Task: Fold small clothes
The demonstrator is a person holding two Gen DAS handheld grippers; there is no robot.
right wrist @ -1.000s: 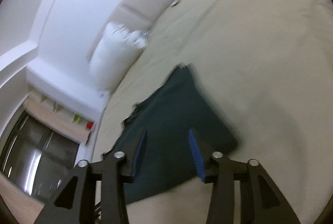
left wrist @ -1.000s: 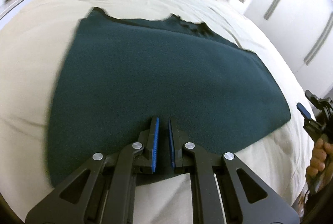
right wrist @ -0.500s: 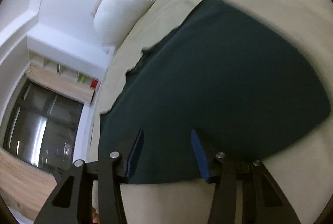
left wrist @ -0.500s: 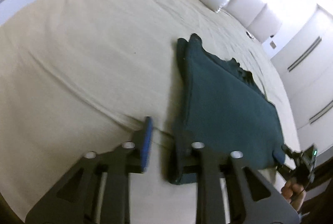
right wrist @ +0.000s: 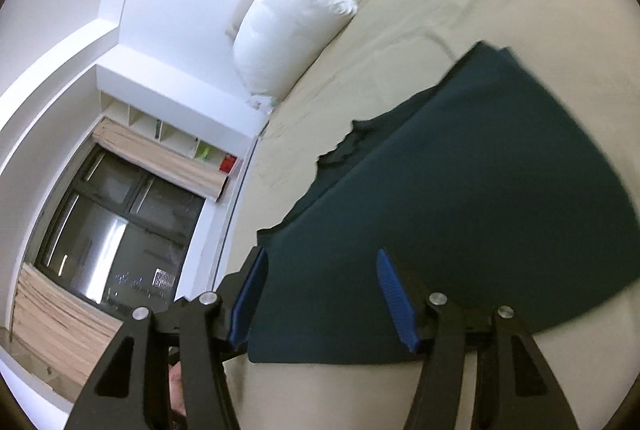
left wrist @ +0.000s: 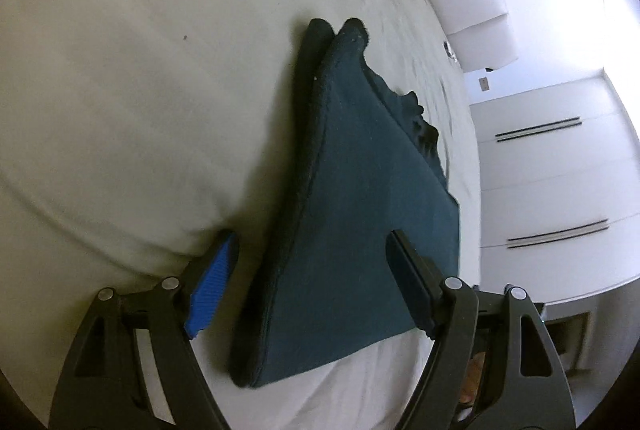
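Observation:
A dark teal garment (left wrist: 360,214) lies folded flat on the cream bed; it also shows in the right wrist view (right wrist: 480,190). My left gripper (left wrist: 312,270) is open, its jaws straddling the garment's near left folded edge, one finger pressed into the sheet. My right gripper (right wrist: 324,294) is open, its jaws straddling the garment's near corner on the other side. Neither holds cloth.
The cream bed sheet (left wrist: 120,90) spreads around the garment. A white pillow (right wrist: 288,30) lies at the headboard (left wrist: 480,2). White wardrobe doors (left wrist: 560,170) stand beside the bed. A dark window (right wrist: 112,230) and wall shelves are past the bed's other side.
My left gripper opened and swung to the garment's left edge, now low against it. My right gripper stayed open and moved in over the garment's near corner.

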